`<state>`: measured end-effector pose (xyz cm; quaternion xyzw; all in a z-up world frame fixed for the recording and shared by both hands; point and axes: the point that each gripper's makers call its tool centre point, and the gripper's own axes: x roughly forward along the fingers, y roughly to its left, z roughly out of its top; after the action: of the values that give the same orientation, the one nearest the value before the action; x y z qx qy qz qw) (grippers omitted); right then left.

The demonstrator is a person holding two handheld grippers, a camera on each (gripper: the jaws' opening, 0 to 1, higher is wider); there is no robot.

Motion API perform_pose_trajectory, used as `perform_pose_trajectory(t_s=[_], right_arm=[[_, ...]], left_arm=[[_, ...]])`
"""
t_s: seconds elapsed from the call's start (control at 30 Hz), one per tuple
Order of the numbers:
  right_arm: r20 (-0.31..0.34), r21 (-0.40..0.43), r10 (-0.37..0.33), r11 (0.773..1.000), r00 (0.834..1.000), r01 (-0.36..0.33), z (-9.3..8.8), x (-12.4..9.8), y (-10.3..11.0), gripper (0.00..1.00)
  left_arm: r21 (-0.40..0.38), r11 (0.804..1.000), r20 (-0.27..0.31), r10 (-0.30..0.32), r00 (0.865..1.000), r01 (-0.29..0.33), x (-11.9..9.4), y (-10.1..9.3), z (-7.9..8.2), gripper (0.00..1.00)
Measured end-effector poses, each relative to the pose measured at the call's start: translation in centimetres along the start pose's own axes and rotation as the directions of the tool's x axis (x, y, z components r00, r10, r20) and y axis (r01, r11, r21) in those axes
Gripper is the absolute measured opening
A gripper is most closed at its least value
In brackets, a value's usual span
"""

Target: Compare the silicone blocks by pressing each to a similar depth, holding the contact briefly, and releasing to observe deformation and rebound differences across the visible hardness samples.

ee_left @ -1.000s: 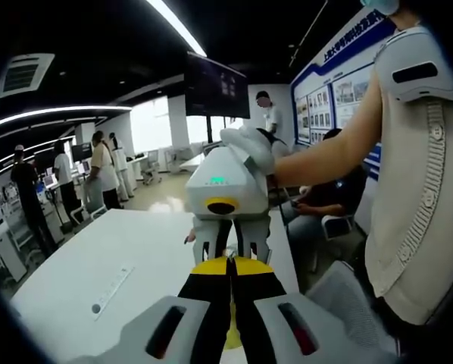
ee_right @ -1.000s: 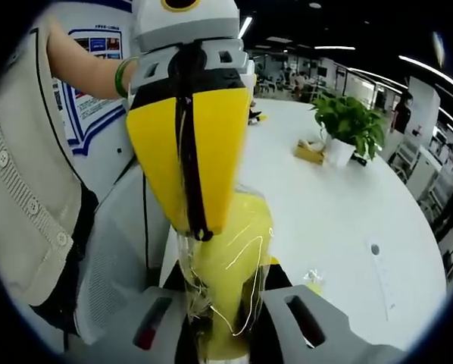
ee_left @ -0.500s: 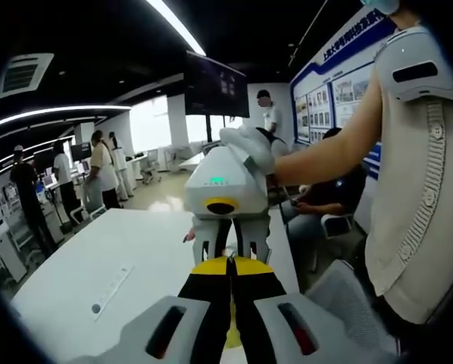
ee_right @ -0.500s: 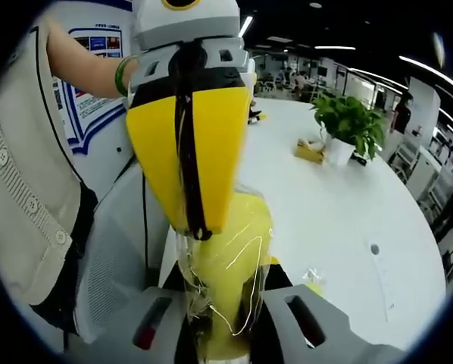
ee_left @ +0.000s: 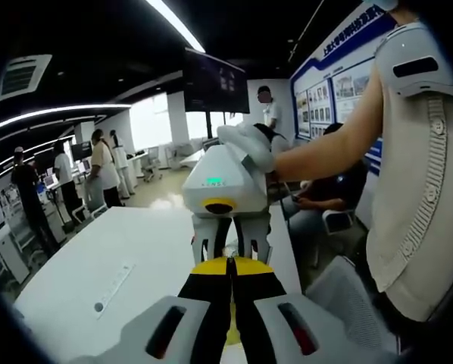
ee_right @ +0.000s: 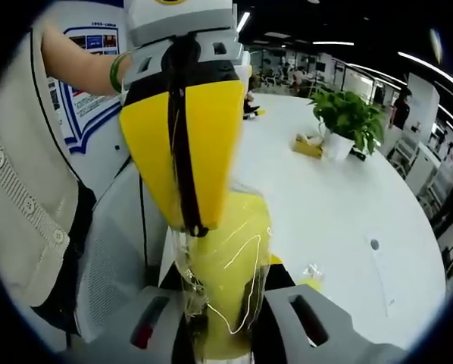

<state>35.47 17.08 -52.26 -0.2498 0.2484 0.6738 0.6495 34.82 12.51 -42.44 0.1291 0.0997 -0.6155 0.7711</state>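
Yellow silicone, wrapped in clear crinkled film, was seen clamped between the jaws of the right gripper [ee_right: 225,334]: the silicone block [ee_right: 228,258] rose from the bottom of the right gripper view, its long axis running straight out along those jaws. The jaws were closed against its sides, parted only by the block's own thickness. The left gripper [ee_right: 182,227] was met at the block's far end, its yellow-faced jaws drawn together to a thin dark seam, their tips touching or pinching the film at the top of the block; whether silicone or merely wrapper was nipped there could not be told. The block thus lay between the two grippers, held off the white table [ee_right: 332,205], which stood well apart behind it.

In the left gripper view the same meeting was shown from the other side: the left gripper [ee_left: 230,262] with jaws all but shut, and just beyond their tips the right gripper [ee_left: 228,246], grasped from above by a gloved hand [ee_left: 248,144]. The block itself was largely hidden there. A potted plant [ee_right: 348,121] was shown on the table in the right gripper view
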Motion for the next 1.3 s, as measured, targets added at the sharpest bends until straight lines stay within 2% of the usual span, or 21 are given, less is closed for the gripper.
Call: perform_pose_trajectory(t_s=[0.13, 0.2, 1.0, 1.3], right_arm=[[-0.003, -0.006, -0.002, 1.0, 1.0, 0.002, 0.04, 0.0, -0.03, 0.12], [-0.001, 0.015, 0.019, 1.0, 1.0, -0.019, 0.08, -0.01, 0.29, 0.12], [-0.016, -0.037, 0.022, 0.999, 1.0, -0.022, -0.34, 0.02, 0.59, 0.16], [-0.004, -0.008, 0.039, 0.999, 0.999, -0.039, -0.47, -0.2, 0.93, 0.18]], left_arm=[[0.001, 1.0, -0.003, 0.002, 1.0, -0.002, -0.06, 0.01, 0.0, 0.0], [-0.001, 1.0, -0.002, 0.001, 1.0, -0.001, -0.1, -0.05, 0.06, 0.0], [-0.006, 1.0, -0.012, 0.004, 1.0, -0.004, -0.02, -0.37, -0.16, 0.0], [-0.034, 0.999, 0.002, 0.006, 1.0, -0.006, 0.22, -0.46, -0.03, 0.0]])
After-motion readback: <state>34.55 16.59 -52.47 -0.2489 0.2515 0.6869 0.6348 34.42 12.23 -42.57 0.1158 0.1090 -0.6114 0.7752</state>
